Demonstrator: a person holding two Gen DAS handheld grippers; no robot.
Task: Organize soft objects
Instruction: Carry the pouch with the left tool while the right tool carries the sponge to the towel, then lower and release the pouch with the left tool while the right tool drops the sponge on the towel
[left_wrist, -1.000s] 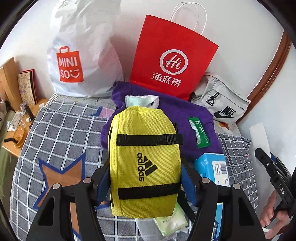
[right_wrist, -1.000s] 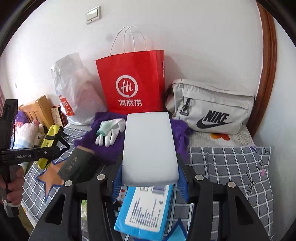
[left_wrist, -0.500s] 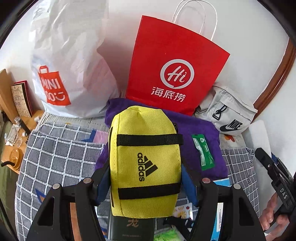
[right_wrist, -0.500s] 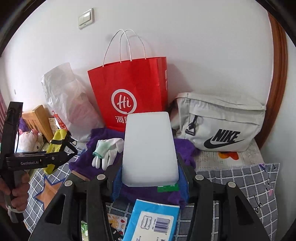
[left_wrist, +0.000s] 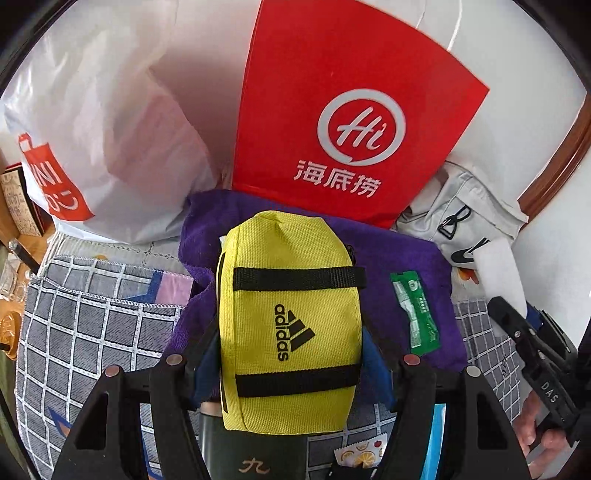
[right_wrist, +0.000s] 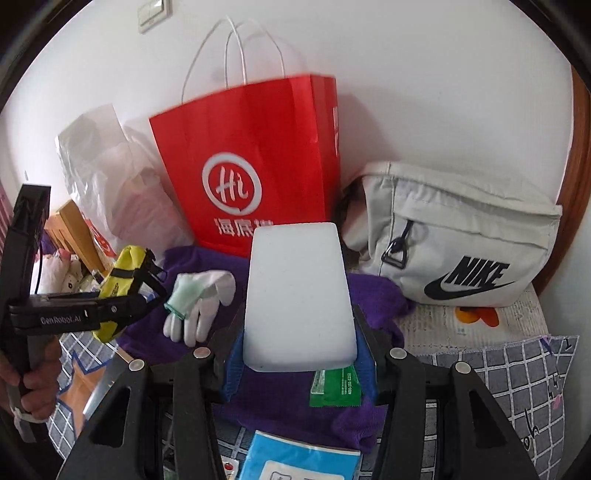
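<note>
Left gripper (left_wrist: 291, 354) is clamped on the yellow pouch (left_wrist: 291, 321), pads pressing its two long sides. Pouch's long axis runs straight out along the fingers, top end pointing at the red paper bag (left_wrist: 343, 122). Right gripper (right_wrist: 297, 350) is closed on the white foam block (right_wrist: 297, 295) the same way, long axis forward, far end also toward the red bag.

Key relation: both loads hang above the purple towel (left_wrist: 399, 258), and the red bag stands directly ahead of both, upright against the wall. From the left view it sits ahead and slightly right; from the right view, ahead and slightly left. My guess is the left hand is nearer its front face, since the bag fills more of that view. White plastic bag (left_wrist: 110, 122) stands left of it, grey sling bag (right_wrist: 461, 236) to the right.

Hard to read:
- red bag's mouth is out of frame on the left view and edge-on in the right, so I can't tell how wide it gapes
- what lies under both grippers is cut off at the bottom edge
- white glove (right_wrist: 199, 306) and green sachet (left_wrist: 415, 310) lie loose on the towel.
</note>
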